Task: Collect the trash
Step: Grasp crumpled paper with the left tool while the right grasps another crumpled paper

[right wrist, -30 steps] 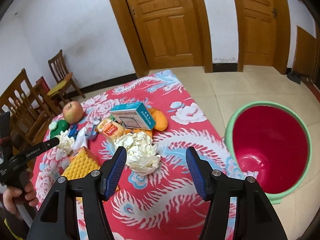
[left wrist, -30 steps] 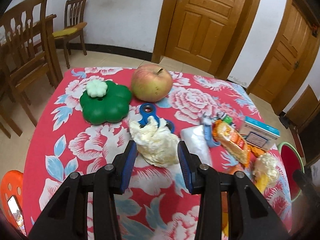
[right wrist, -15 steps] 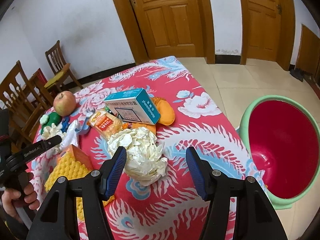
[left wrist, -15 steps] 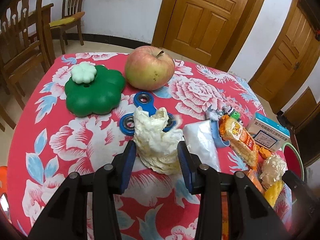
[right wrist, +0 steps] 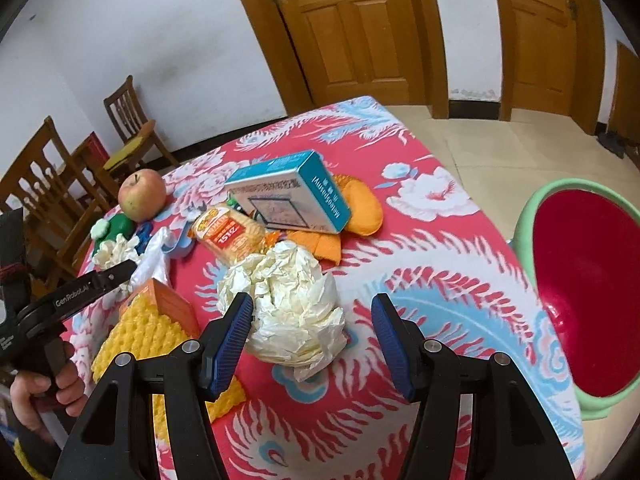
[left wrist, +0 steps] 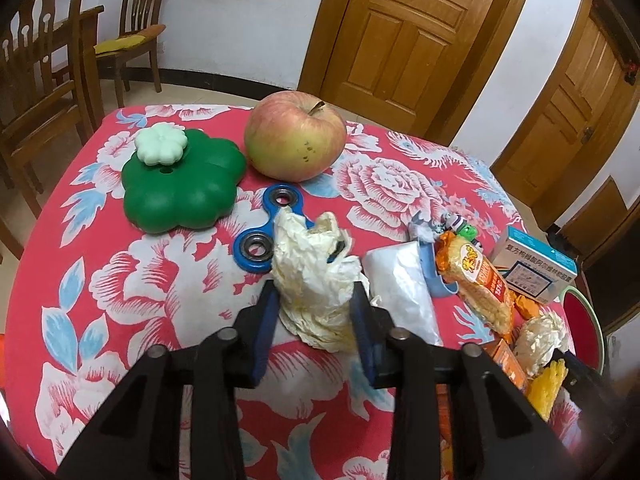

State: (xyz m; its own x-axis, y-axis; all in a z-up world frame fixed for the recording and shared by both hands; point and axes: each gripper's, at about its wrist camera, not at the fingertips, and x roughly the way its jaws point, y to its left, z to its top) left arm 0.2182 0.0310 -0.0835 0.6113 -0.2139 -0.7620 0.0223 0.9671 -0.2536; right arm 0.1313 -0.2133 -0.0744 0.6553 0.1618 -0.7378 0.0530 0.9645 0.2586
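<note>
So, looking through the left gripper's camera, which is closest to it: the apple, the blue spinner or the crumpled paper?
1. Crumpled paper: between the blue pads of the left gripper, whose jaws are closing on it.
2. Blue spinner: just beyond, partly under the paper.
3. Apple: farthest, toward the far table edge.

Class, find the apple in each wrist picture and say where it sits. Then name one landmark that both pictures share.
Left wrist view: the apple sits upper centre, large, just right of the green flower-shaped toy.
Right wrist view: the apple is small, far left of centre, above that green toy.
Shared landmark: the teal box.
</note>
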